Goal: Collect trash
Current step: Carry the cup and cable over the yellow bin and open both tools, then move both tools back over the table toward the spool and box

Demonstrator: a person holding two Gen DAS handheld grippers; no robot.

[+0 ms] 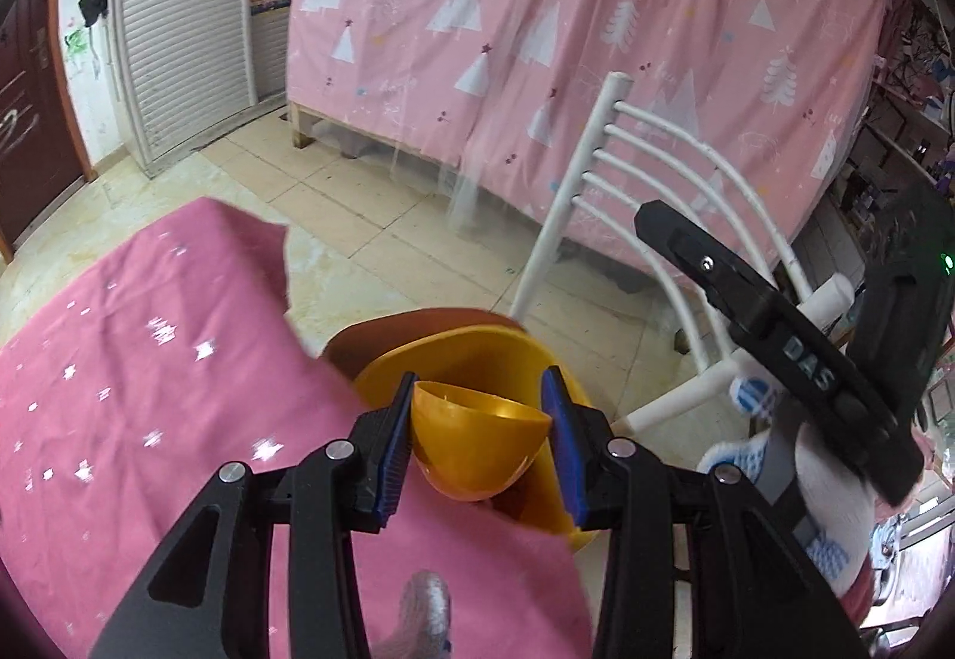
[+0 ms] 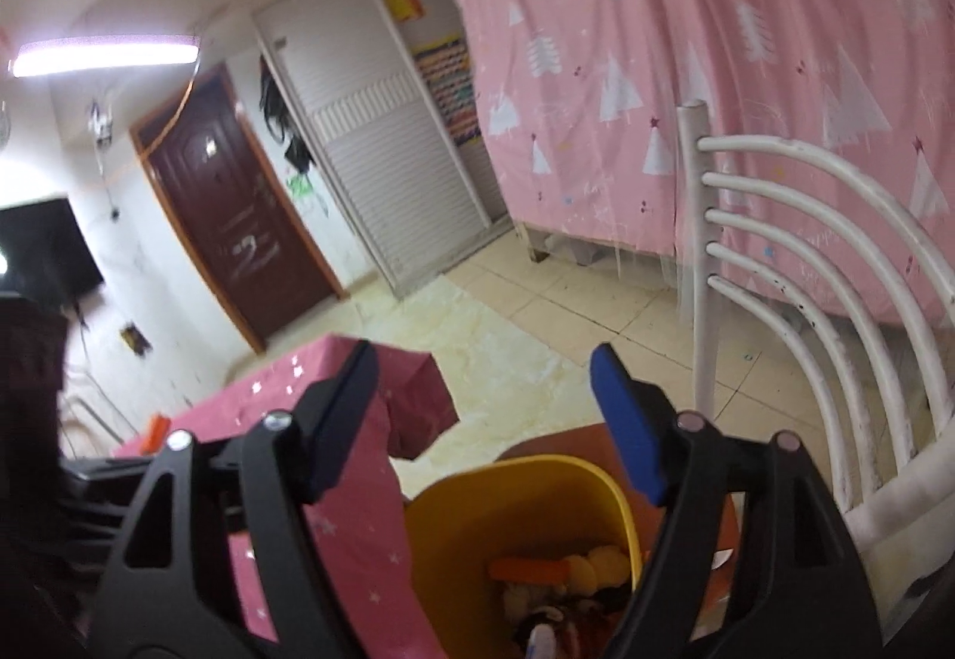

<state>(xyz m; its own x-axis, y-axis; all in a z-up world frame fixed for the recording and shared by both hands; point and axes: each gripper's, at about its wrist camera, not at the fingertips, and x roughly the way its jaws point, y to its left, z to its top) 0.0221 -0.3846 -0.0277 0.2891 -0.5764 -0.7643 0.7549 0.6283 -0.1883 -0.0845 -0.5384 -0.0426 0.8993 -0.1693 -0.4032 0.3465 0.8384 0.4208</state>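
My left gripper [image 1: 480, 441] is shut on a gold half-shell cup [image 1: 477, 441], tilted, and holds it over the near rim of the yellow trash bin [image 1: 471, 348] at the table's edge. My right gripper [image 2: 483, 420] is open and empty, above the same yellow bin [image 2: 537, 492], which holds several scraps [image 2: 555, 581], among them an orange piece and yellow lumps. The right gripper's body also shows in the left wrist view [image 1: 776, 336], held by a gloved hand.
A pink star-print tablecloth [image 1: 149, 420] covers the table at left. A silver crumpled item [image 1: 424, 611] lies on it near me. A small orange item [image 2: 158, 429] lies far on the cloth. A white slatted chair [image 2: 823, 301] stands right of the bin. A pink curtain [image 1: 597, 32] hangs behind.
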